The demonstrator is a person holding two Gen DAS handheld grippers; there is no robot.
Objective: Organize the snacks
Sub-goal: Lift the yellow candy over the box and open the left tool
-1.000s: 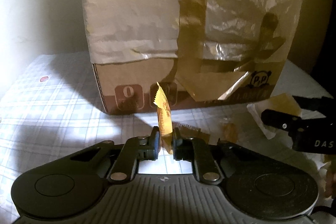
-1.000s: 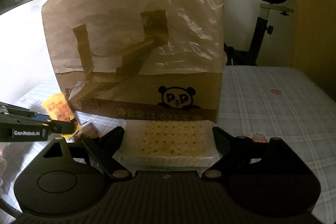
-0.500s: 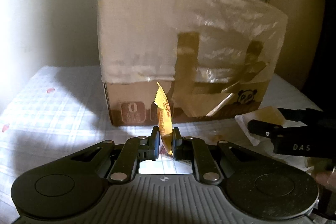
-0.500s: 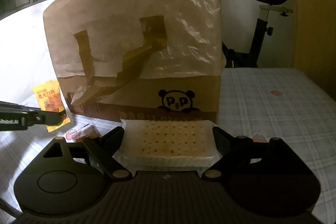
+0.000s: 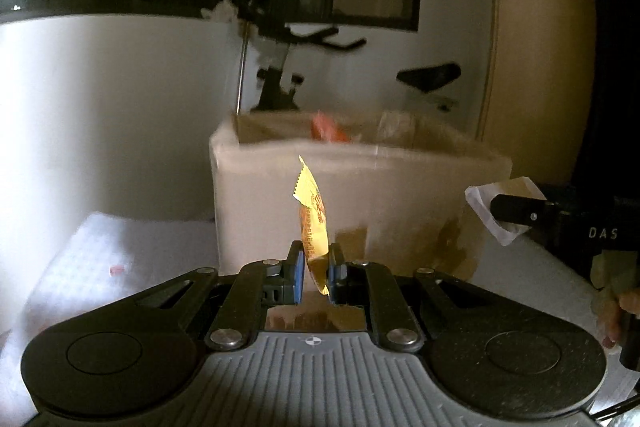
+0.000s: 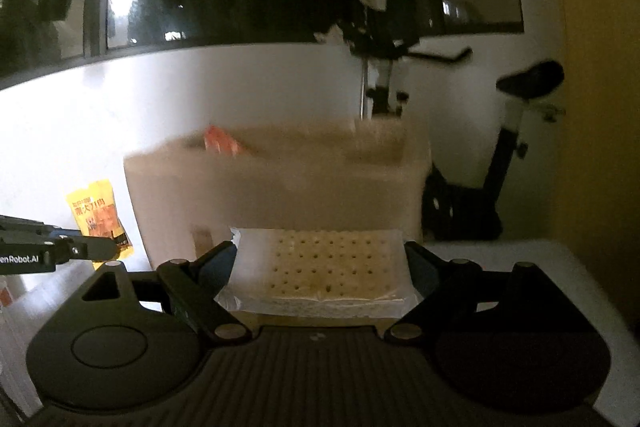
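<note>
My left gripper (image 5: 316, 267) is clamped on a yellow snack packet (image 5: 311, 223), which stands upright between the fingers in front of the cardboard box (image 5: 360, 195). My right gripper (image 6: 320, 267) is spread wide around a wrapped cracker pack (image 6: 324, 267), held flat by its two ends, also in front of the box. Inside the box, above its near wall, an orange packet (image 5: 326, 129) shows. An exercise bike (image 6: 508, 147) stands behind the box.
</note>
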